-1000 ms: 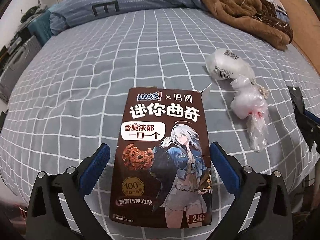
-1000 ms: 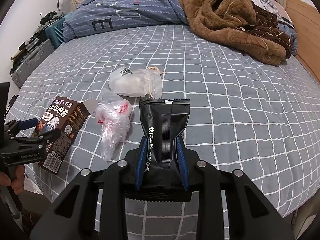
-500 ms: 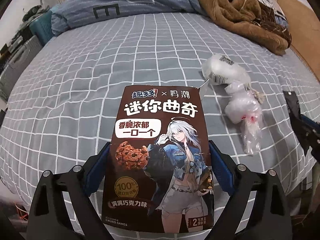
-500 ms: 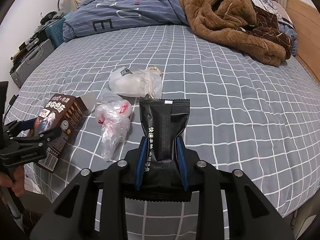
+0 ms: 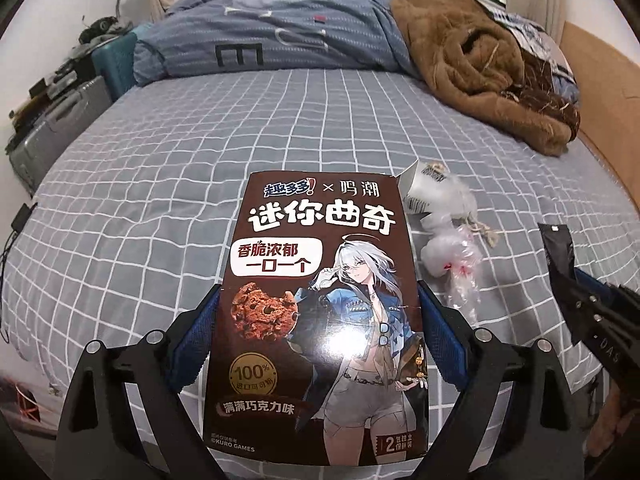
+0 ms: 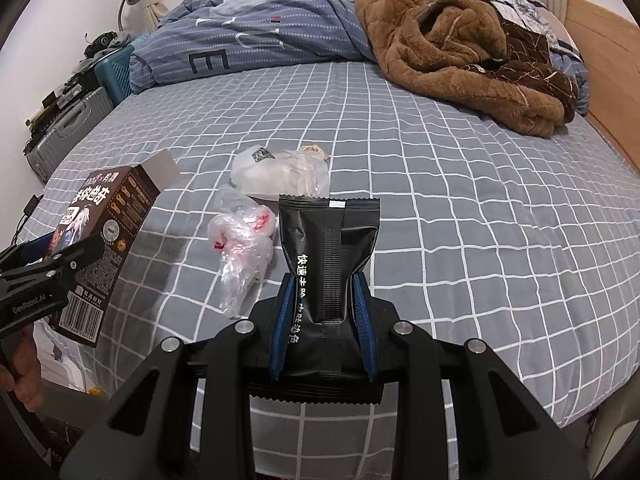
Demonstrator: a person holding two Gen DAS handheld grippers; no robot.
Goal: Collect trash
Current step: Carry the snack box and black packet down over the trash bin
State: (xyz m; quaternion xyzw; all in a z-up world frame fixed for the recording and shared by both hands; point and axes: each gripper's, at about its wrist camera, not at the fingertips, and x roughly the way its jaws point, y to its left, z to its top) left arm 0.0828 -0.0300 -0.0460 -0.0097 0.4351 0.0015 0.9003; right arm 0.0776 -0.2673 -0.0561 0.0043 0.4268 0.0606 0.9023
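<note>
My left gripper (image 5: 316, 292) is shut on a brown cookie box (image 5: 320, 300), its blue pads pressing both long sides. In the right wrist view the cookie box (image 6: 100, 232) hangs tilted above the bed's left edge, top flap open, in the left gripper (image 6: 60, 256). My right gripper (image 6: 324, 284) is shut on a black snack packet (image 6: 328, 240), which stands upright between the pads. On the grey checked sheet (image 6: 460, 220) lie a white plastic bag (image 6: 280, 172) and a crumpled clear bag (image 6: 240, 240), just beyond the right gripper and apart from it.
A brown fleece blanket (image 6: 460, 40) and a blue duvet (image 6: 248, 40) are heaped at the far end of the bed. A wooden headboard (image 6: 608, 60) runs along the right. Suitcases (image 6: 64, 132) and clutter stand on the floor at the left. A hand (image 6: 24, 372) grips the left tool's handle.
The left jaws closed from either side onto the cookie box, then lifted it off the sheet and tilted it up. The right gripper and its packet stayed still.
</note>
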